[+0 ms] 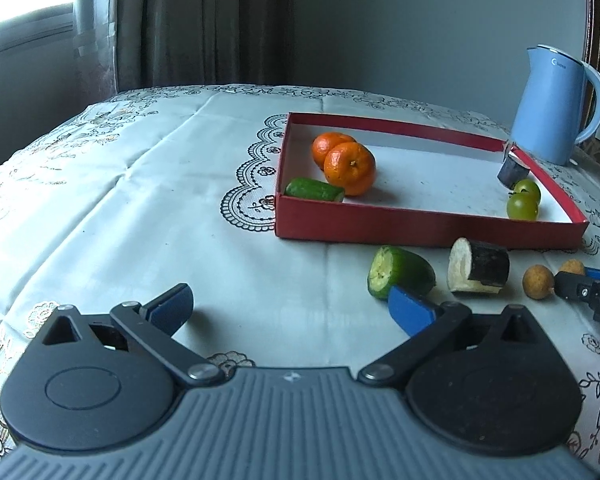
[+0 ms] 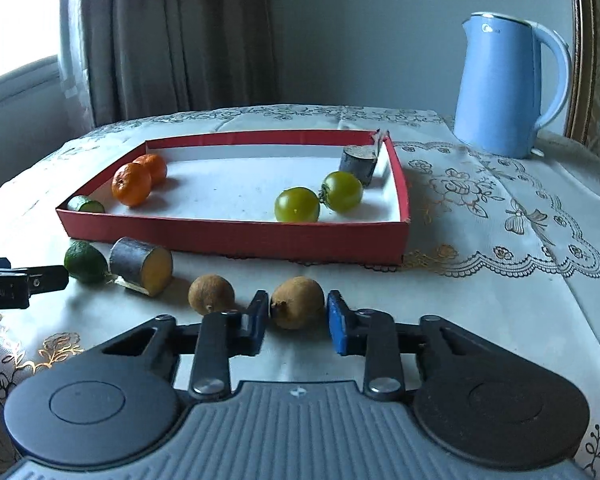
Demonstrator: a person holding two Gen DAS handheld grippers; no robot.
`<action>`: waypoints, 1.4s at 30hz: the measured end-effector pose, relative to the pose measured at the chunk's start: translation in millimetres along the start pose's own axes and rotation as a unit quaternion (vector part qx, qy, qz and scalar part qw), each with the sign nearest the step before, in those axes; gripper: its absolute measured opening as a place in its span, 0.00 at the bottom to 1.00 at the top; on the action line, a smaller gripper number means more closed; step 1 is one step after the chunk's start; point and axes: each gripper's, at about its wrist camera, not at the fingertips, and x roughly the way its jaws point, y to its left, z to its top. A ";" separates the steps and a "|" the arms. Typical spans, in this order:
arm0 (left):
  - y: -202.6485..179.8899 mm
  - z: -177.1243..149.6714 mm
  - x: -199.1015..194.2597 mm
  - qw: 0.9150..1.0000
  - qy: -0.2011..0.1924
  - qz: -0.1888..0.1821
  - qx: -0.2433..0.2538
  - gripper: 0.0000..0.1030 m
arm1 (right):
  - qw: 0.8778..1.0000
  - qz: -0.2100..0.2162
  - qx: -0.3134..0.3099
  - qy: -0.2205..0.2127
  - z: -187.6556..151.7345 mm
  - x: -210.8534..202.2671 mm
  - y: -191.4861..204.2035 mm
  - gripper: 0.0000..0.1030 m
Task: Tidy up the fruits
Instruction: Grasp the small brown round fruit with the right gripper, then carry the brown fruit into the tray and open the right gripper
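Red cardboard tray (image 2: 236, 236) sits on the lace tablecloth (image 1: 140, 208); I count two oranges (image 2: 132, 184), two green tomatoes (image 2: 297, 205), one cucumber piece (image 1: 314, 189) and a dark-skinned stub (image 2: 358, 164) inside. Outside, along its near wall: a cucumber chunk (image 1: 400, 276), a cut dark-skinned piece (image 1: 478, 272) and two brown longans. My right gripper (image 2: 298, 316) is clamped on the nearer longan (image 2: 297, 302); the other longan (image 2: 211, 294) lies just left. My left gripper (image 1: 292, 312) is spread wide, holding nothing, one pad (image 1: 412, 314) overlapping the cucumber chunk; contact uncertain. Blue kettle (image 2: 504, 88) behind.
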 end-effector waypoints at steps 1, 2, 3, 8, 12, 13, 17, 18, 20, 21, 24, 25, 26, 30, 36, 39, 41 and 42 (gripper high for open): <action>0.2 0.0 0.3 1.000 0.001 0.000 -0.001 1.00 | 1.000 0.001 0.000 0.000 -0.1 0.0 -0.1 0.28; 0.2 0.0 0.6 1.000 0.002 0.000 -0.001 1.00 | 1.000 0.000 -0.001 0.000 -0.2 0.0 0.2 0.28; 0.2 0.1 0.9 1.000 0.003 0.000 -0.001 1.00 | 1.000 0.000 -0.001 0.000 -0.2 0.0 0.3 0.27; 0.3 0.3 1.4 1.000 0.004 0.000 -0.001 1.00 | 1.000 0.002 0.001 -0.003 -0.5 -1.5 -0.6 0.27; 0.9 0.0 1.3 1.000 0.004 -0.001 -0.003 1.00 | 1.000 -0.002 -0.002 -0.010 -0.3 -6.9 -1.7 0.27; 1.0 0.0 1.2 1.000 0.003 -0.001 -0.004 1.00 | 1.000 -0.006 -0.004 -0.015 0.5 -9.6 -2.1 0.27; 1.3 -0.4 0.7 1.000 0.003 -0.001 -0.004 1.00 | 0.999 -0.017 -0.011 -0.038 10.6 -19.6 -6.5 0.27; 1.4 -0.4 0.7 1.000 0.003 -0.001 -0.005 1.00 | 0.999 -0.021 -0.012 -0.044 14.6 -20.5 -8.3 0.27; 1.3 -0.4 0.7 1.000 0.003 -0.001 -0.005 1.00 | 0.998 -0.031 -0.015 -0.053 23.9 -19.8 -12.3 0.27; 1.4 -0.4 0.6 1.000 0.003 -0.001 -0.005 1.00 | 0.998 -0.035 -0.016 -0.056 27.3 -18.6 -13.6 0.27; 1.3 -0.4 0.6 1.000 0.004 -0.001 -0.005 1.00 | 0.997 -0.047 -0.019 -0.061 38.7 -11.6 -18.0 0.27; 1.4 -0.3 0.6 1.000 0.003 -0.001 -0.004 1.00 | 0.997 -0.050 -0.020 -0.062 41.8 -8.8 -18.6 0.27; 1.4 -0.4 0.6 1.000 0.003 -0.001 -0.005 1.00 | 0.996 -0.052 -0.023 -0.061 45.1 -5.1 -19.2 0.27; 1.5 -0.3 0.4 1.000 0.003 -0.001 -0.005 1.00 | 0.997 -0.056 -0.028 -0.048 54.7 13.0 -22.5 0.27; 1.7 -0.6 0.8 1.000 0.003 -0.003 -0.006 1.00 | 0.998 -0.056 -0.030 -0.012 61.4 36.5 -23.3 0.27; 2.0 -0.8 0.5 1.000 0.003 -0.005 -0.006 1.00 | 0.998 -0.062 -0.027 0.010 60.8 45.3 -24.3 0.27; 2.2 -0.8 0.2 1.000 0.002 -0.006 -0.007 1.00 | 0.998 -0.064 -0.025 0.015 59.6 49.1 -25.0 0.27; 2.3 -0.9 -0.1 1.000 0.002 -0.006 -0.006 1.00 | 0.998 -0.065 -0.023 0.015 59.8 49.8 -25.2 0.27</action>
